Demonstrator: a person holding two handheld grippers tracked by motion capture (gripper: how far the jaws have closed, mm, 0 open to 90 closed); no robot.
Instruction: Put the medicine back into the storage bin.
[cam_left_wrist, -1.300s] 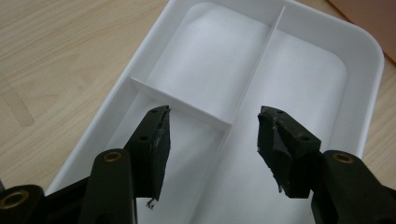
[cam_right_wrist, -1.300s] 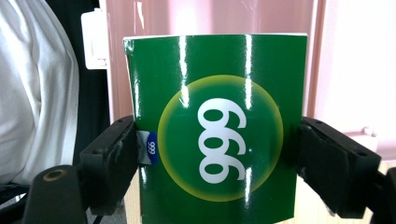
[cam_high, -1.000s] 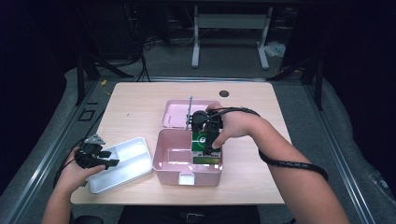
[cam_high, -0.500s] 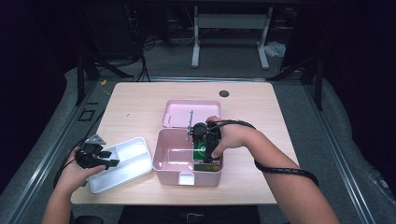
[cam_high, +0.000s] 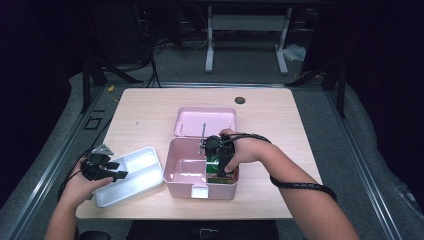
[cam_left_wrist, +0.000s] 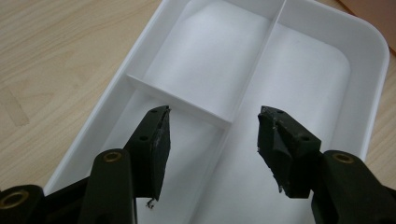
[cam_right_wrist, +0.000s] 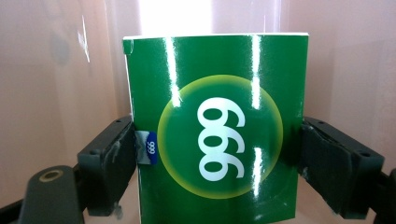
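A glossy green box (cam_right_wrist: 210, 88) with white digits on a yellow-ringed disc is clamped at its two sides by my right gripper (cam_right_wrist: 217, 144). In the high view that gripper (cam_high: 222, 161) reaches down into the right half of the open pink case (cam_high: 187, 187), where the green box (cam_high: 213, 162) shows beside the hand. The case's pink walls surround the box in the right gripper view. My left gripper (cam_left_wrist: 212, 123) hangs open over a white divided tray (cam_left_wrist: 299, 70), nothing between its jaws. In the high view it (cam_high: 107, 169) sits at the tray's (cam_high: 142, 172) left end.
The pink lid (cam_high: 205, 121) lies flat behind the case. A dark round hole (cam_high: 240, 100) marks the far side of the wooden table (cam_high: 150, 110). The table's front edge runs just below the tray and case. The left half of the case is bare.
My right hand has carried the green box toward the near side and down into the pink case. The left gripper and tray have stayed put.
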